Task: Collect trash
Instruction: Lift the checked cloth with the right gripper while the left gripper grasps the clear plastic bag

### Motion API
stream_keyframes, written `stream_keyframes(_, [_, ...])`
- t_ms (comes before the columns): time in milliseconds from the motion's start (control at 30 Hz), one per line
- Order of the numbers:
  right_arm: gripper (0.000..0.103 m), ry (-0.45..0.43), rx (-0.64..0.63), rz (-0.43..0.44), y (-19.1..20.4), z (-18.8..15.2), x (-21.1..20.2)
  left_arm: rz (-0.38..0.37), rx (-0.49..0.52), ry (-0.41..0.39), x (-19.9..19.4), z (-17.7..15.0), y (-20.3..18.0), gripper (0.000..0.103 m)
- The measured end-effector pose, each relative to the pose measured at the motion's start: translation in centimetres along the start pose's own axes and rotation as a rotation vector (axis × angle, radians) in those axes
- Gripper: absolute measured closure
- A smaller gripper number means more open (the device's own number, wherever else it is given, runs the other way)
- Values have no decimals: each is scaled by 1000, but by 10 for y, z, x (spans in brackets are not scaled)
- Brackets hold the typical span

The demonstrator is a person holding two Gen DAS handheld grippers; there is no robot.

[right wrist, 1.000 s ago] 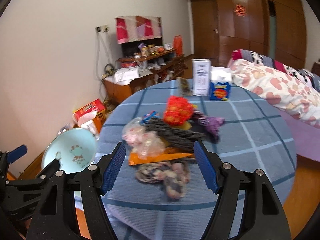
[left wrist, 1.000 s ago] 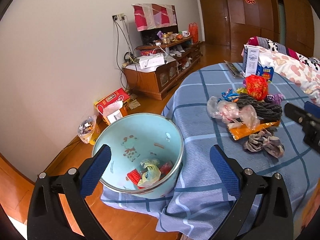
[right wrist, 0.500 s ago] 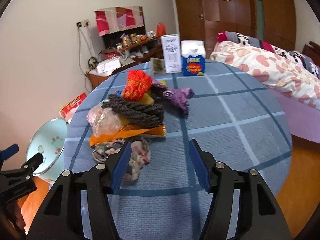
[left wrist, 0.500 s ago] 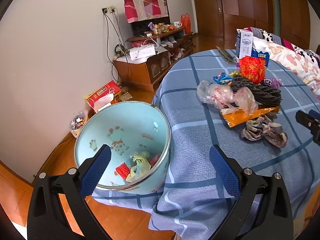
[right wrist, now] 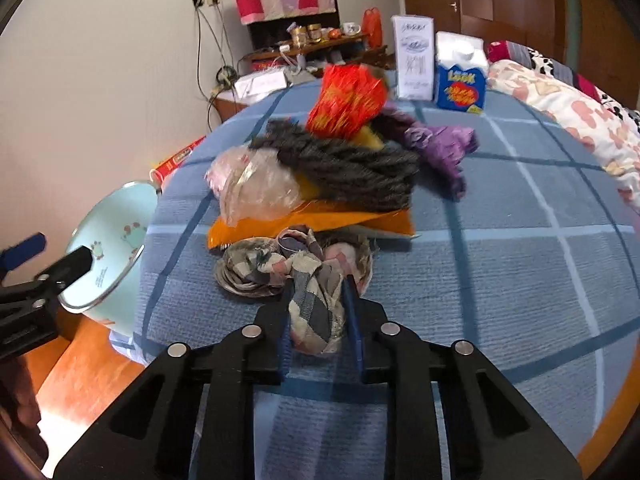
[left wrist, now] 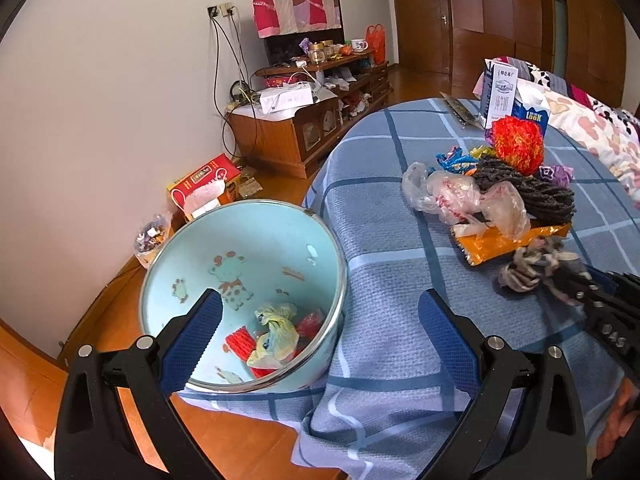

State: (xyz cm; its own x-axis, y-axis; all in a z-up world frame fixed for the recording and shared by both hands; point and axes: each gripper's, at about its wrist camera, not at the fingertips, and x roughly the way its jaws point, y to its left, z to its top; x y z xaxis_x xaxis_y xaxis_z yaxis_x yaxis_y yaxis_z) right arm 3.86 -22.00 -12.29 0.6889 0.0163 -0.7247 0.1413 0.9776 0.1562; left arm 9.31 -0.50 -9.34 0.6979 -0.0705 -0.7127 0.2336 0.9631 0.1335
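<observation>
My right tongs (right wrist: 318, 308) grip the rag (right wrist: 296, 268) on the bench (right wrist: 500, 264); my left tongs (left wrist: 320, 336) gape beside the bin (left wrist: 248, 248).

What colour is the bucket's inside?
Pale blue with cartoon animals, on the bucket; best in the left wrist view.
</observation>
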Motion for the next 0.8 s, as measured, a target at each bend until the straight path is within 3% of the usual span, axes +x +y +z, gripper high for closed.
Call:
stream_keyframes(200, [82, -97, 52, -102, -40, 4, -45, -16, 18, -19, -1, 10, -11, 8])
stream_keyframes(400, [82, -158, 165, -278, -100, 10, -63, -100, -2, -18, 6, 27, -33, 13])
stream_keyframes(667, [81, -182, 204, -282, -121, 13, -67, -225, -13, -13, 19, 51, -82, 20])
stream_keyframes(800, [81, -178, 218, -260, -125, 14, -66, -235, -19, 5, 38, 59, -108, 26])
